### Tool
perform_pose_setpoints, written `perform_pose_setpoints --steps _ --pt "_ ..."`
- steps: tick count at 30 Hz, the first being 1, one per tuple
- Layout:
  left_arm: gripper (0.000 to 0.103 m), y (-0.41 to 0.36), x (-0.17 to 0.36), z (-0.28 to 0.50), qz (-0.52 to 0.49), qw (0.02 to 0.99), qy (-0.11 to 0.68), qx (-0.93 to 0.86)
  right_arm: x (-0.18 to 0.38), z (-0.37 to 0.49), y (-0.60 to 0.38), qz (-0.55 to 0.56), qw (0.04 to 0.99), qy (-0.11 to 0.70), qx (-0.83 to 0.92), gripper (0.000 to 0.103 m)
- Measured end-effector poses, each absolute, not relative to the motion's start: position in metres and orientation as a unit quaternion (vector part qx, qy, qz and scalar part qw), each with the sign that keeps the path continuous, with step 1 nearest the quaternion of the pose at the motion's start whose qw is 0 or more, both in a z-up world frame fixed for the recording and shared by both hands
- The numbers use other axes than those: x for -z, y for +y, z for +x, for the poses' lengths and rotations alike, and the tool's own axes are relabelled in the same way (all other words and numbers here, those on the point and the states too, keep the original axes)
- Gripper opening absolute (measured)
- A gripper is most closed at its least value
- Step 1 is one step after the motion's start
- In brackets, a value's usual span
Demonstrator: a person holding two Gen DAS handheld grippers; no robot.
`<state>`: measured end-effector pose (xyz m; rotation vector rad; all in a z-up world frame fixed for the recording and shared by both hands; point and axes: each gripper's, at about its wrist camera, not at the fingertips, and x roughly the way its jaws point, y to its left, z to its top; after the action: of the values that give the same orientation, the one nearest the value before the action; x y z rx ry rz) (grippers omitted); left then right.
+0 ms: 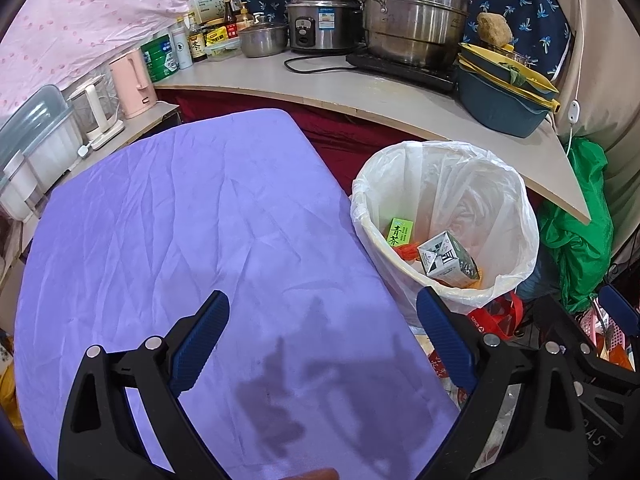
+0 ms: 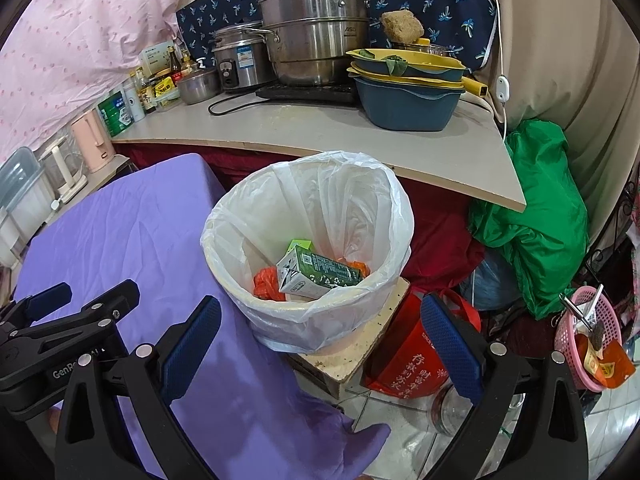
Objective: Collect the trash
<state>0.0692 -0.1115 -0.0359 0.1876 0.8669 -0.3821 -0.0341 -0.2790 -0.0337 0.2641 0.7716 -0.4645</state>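
A bin lined with a white plastic bag (image 1: 508,204) (image 2: 240,216) stands beside the purple-covered table (image 1: 180,220) (image 2: 132,232). Inside lie a green and white drink carton (image 1: 448,260) (image 2: 320,274), a light green tea box (image 1: 398,232) (image 2: 300,245) and an orange wrapper (image 2: 266,282). My left gripper (image 1: 322,344) is open and empty over the table's right part, left of the bin. My right gripper (image 2: 320,354) is open and empty just in front of the bin. The left gripper also shows in the right wrist view (image 2: 76,312).
A counter (image 2: 300,132) behind the bin carries steel pots (image 2: 316,32), a rice cooker, stacked blue and yellow basins (image 2: 408,96) and bottles. A green bag (image 2: 536,216), a red bag (image 2: 416,352), a pink basket (image 2: 588,340) and a glass jar sit on the floor at right.
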Motion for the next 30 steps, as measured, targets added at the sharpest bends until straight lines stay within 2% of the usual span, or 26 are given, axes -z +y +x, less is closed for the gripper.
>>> perform_pose_setpoints --steps 30 --pt "0.090 -0.1148 0.0413 0.0649 0.097 0.884 0.422 0.179 0.0400 -0.0365 -0.2810 0.128 0.888 0.378 0.227 0.096"
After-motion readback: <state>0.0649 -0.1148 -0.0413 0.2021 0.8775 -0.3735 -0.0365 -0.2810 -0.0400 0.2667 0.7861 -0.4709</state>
